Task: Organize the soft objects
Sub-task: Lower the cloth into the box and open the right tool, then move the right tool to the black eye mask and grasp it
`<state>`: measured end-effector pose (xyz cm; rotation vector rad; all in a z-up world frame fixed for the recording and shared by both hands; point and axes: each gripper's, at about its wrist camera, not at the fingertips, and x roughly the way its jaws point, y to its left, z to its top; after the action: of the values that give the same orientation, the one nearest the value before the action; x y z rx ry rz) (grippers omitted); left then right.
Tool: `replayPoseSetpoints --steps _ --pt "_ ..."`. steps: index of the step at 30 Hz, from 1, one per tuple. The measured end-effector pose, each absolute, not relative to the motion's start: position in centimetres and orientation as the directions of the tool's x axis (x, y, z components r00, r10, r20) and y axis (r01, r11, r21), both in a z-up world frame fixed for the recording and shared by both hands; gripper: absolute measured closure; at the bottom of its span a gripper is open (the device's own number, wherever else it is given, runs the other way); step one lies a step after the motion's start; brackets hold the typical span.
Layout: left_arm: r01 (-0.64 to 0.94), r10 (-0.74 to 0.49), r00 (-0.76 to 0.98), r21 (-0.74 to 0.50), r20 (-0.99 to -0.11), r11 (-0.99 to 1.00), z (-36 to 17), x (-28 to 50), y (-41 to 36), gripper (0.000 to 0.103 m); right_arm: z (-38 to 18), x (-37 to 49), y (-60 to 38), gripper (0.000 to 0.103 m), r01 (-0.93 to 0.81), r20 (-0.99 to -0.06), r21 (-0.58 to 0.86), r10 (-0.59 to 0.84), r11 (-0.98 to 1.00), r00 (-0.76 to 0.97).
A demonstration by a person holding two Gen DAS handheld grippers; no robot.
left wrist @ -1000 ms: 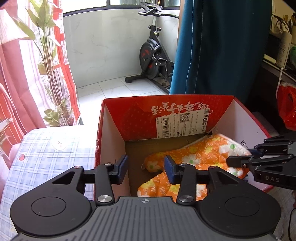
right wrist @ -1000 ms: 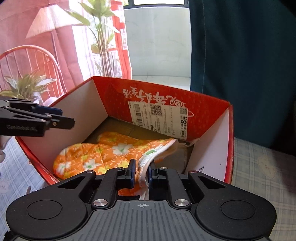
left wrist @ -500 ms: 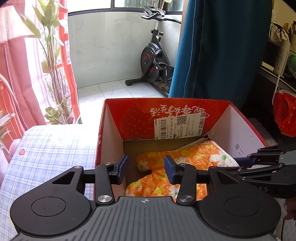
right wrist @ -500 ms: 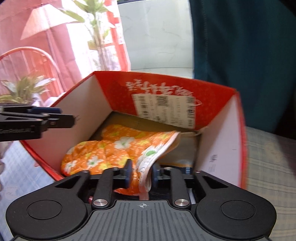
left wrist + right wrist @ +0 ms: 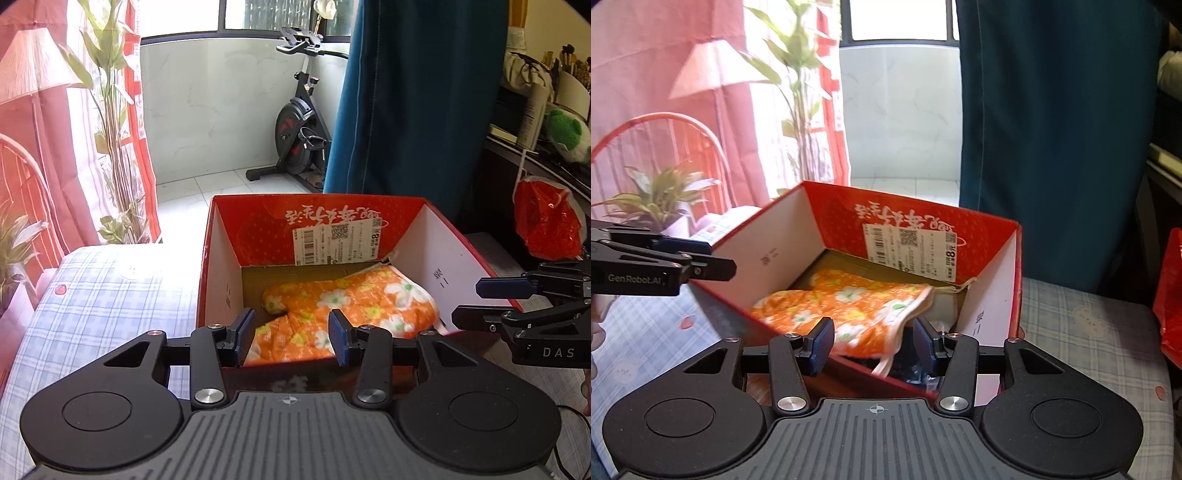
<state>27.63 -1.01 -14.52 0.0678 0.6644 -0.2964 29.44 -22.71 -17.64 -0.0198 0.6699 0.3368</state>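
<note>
Pink curtain [image 5: 44,122] and a tall green plant [image 5: 110,110] fill the far left side, past the left gripper [image 5: 291,334]. Checked blue cloth [image 5: 110,295] covers the surface to the left of that gripper. The left gripper has its two blue pads partly apart, and nothing is between them. It sits just above the near wall of the red box [image 5: 317,221].

Just ahead of the left gripper, down inside the red box, lies the orange flowered mitt [image 5: 351,302]. The mitt rests on the brown floor of the box, closer to the right wall. A white label [image 5: 340,242] is stuck on the far red wall. Behind the box stand an exercise bike [image 5: 299,133] and a dark blue curtain [image 5: 417,99].

The right gripper [image 5: 873,341] hangs over the near right corner of the box. Its jaws are opening. The white edge of the mitt hangs between the pads, but the pads do not press on it. To the right of this gripper the checked cloth goes on, and a red bag [image 5: 1171,299] sits at the far right edge.
</note>
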Motion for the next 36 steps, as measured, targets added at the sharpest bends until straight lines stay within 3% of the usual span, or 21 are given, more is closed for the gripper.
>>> replayPoseSetpoints --steps 11,22,36 --pt "0.332 -0.307 0.727 -0.077 -0.615 0.94 -15.4 19.6 0.0 0.057 -17.2 21.9 -22.9 0.059 -0.355 -0.566 0.137 0.368 0.925 0.738" --pt "0.339 -0.336 0.67 -0.129 -0.662 0.932 -19.8 12.7 0.9 0.057 -21.3 14.2 -22.8 0.059 -0.354 -0.579 0.201 0.403 0.913 0.709" --pt "0.372 -0.331 0.621 -0.104 -0.711 0.922 -25.4 10.6 -1.1 0.054 -27.6 10.1 -21.3 0.058 -0.347 -0.615 0.111 0.339 0.931 0.712"
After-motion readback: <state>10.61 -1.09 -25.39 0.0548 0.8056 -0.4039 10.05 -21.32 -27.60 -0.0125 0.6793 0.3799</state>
